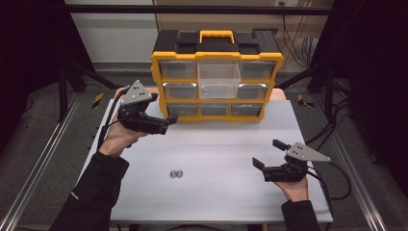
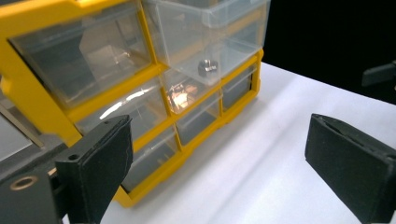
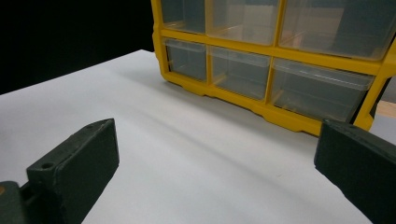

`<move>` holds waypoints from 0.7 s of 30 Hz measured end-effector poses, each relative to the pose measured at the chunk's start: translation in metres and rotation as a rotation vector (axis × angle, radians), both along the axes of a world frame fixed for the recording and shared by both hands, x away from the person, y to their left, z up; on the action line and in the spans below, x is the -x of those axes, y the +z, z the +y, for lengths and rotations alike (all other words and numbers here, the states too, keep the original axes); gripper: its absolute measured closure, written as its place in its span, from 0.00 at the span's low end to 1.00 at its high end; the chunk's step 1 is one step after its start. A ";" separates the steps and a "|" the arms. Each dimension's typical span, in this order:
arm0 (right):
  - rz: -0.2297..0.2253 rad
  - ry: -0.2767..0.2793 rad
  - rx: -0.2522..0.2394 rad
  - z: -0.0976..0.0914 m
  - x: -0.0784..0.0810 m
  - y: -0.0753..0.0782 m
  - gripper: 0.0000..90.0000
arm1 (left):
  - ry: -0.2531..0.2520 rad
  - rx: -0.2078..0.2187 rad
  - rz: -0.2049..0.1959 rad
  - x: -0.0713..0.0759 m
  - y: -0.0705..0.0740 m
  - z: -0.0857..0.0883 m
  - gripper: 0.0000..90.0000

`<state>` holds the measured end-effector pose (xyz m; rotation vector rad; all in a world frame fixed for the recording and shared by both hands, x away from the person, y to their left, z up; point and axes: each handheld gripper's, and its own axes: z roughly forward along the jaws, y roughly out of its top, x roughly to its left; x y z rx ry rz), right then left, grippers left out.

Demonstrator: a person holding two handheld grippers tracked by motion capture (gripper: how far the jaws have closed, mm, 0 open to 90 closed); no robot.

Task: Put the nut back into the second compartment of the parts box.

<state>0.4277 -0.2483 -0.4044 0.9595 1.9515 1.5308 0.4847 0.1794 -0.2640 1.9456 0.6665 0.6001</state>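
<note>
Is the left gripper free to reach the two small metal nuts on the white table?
Probably yes: left gripper is open and empty, and bare white table lies between it and the two small metal nuts.

No text, label, brand, number or sign can be read anywhere; the yellow and black plastic drawer organiser [image 1: 217,77] with clear drawers bears no legible marking on its frame or handle; the white bench [image 1: 211,154] carries no print; the small pale mark on the person's dark left sleeve [image 1: 74,194] is too small to make out.
</note>
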 end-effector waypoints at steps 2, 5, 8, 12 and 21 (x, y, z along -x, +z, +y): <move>-0.006 0.000 0.000 0.000 0.000 0.000 0.00 | 0.009 -0.009 -0.010 0.004 -0.005 0.003 0.07; -0.003 0.000 0.006 0.000 -0.001 -0.001 0.00 | 0.006 0.006 -0.009 0.011 -0.013 0.009 0.07; 0.005 0.001 0.008 0.001 -0.001 -0.001 0.00 | 0.004 0.012 -0.007 0.016 -0.022 0.013 0.07; 0.002 0.002 0.004 0.001 -0.001 -0.001 0.00 | -0.004 0.011 0.004 0.022 -0.036 0.017 0.07; 0.006 0.000 0.008 0.001 -0.001 -0.002 0.00 | -0.004 0.002 0.056 0.023 -0.064 0.021 0.07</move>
